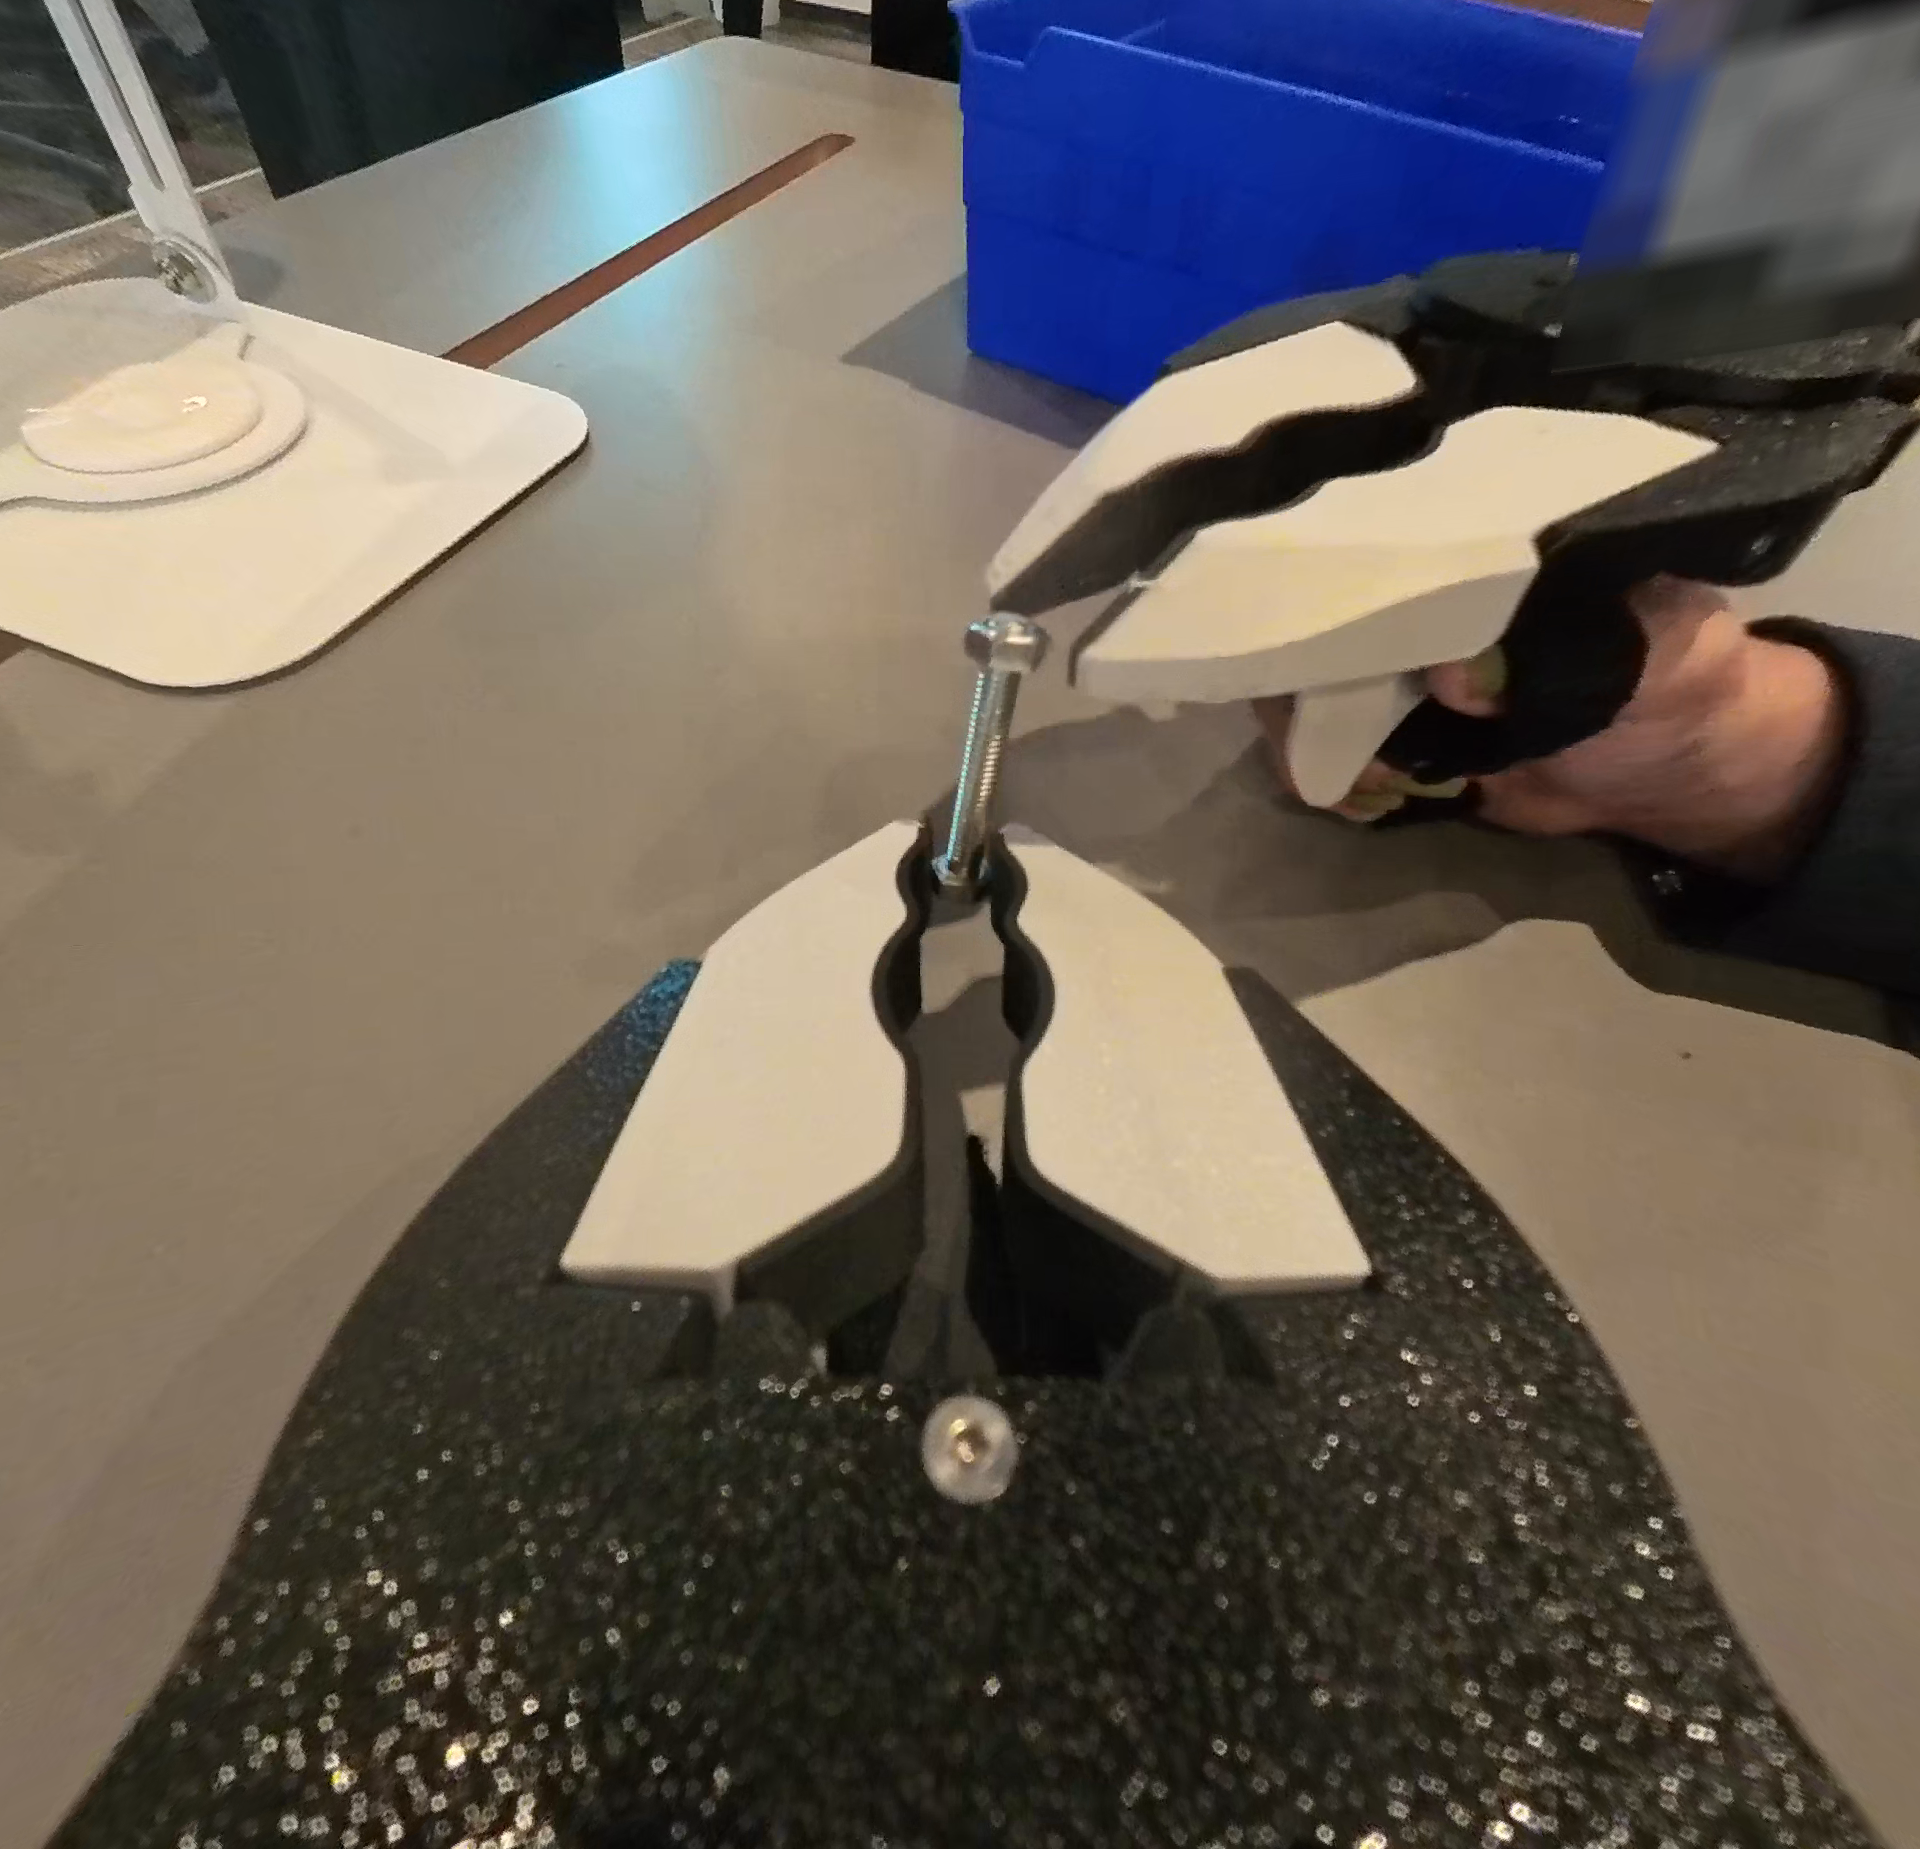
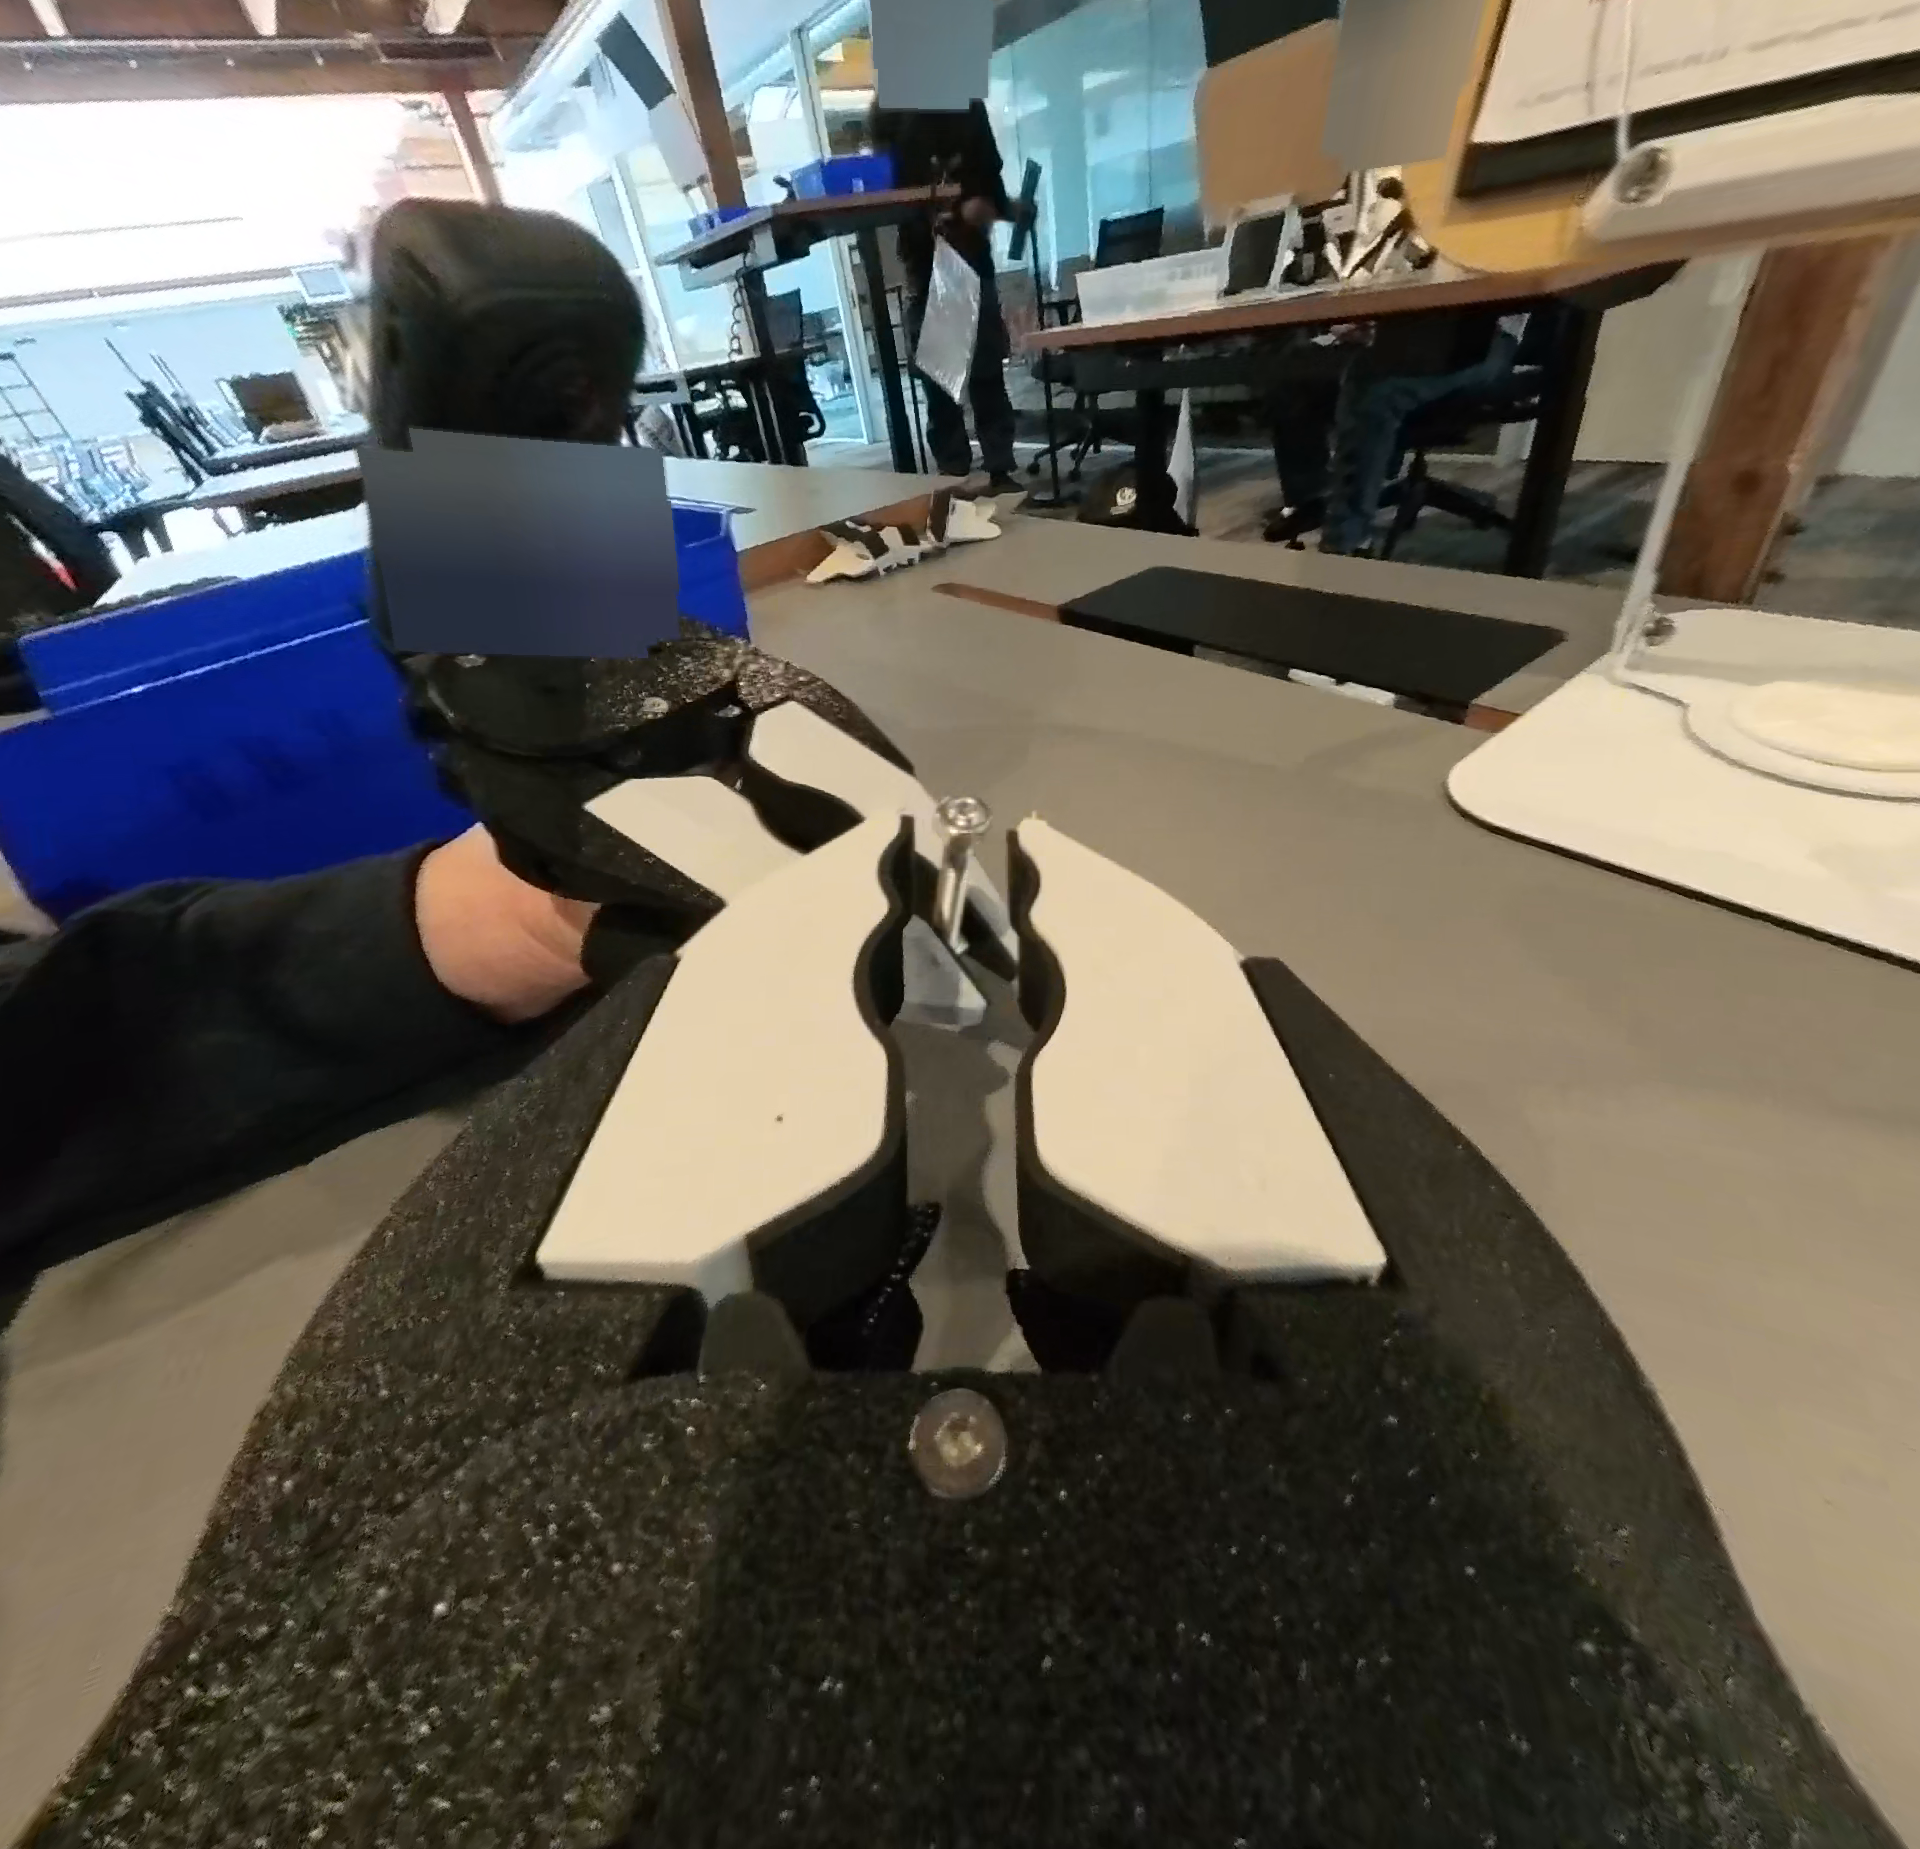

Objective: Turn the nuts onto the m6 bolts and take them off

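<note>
A silver M6 bolt stands tilted above the grey table, head up. My left gripper is shut on a nut at the bolt's lower end. My right gripper comes in from the right at the bolt head. In the right wrist view, my right gripper is slightly open, with the bolt head in the gap between its fingertips. I cannot tell if they touch it. The left gripper shows behind them, holding the bolt's lower end.
A blue bin stands at the back right of the table. A white stand base lies at the left. A black pad and a spare gripper lie farther off. People are at desks beyond. The gap from one gripper's tips to the other's is roughly 4 cm.
</note>
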